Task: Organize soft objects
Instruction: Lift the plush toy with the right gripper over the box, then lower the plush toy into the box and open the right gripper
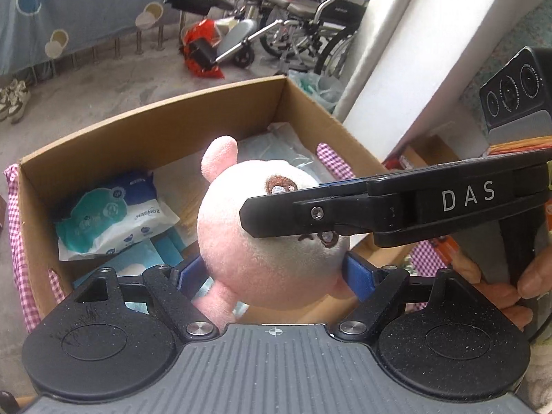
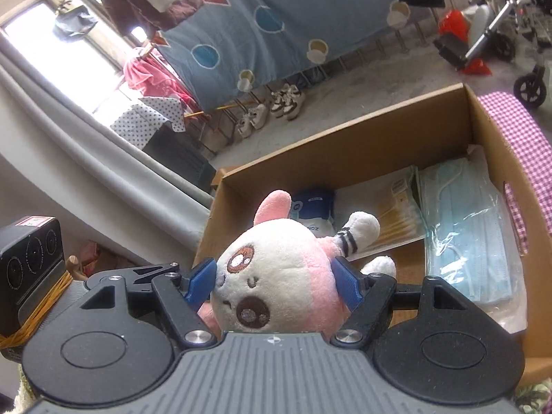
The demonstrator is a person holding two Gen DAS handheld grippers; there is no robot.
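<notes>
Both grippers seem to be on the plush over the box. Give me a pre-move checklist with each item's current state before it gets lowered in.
1. Left gripper blue pads press the pink-and-white plush rabbit toy: ok.
2. Right gripper pads press the same toy: ok.
3. Toy is above the open brown cardboard box: ok.
4. Bare floor space left in the box beside the pack of blue face masks and the wet-wipes pack: cannot tell.
5. Box flaps clear of the opening: ok.
</notes>
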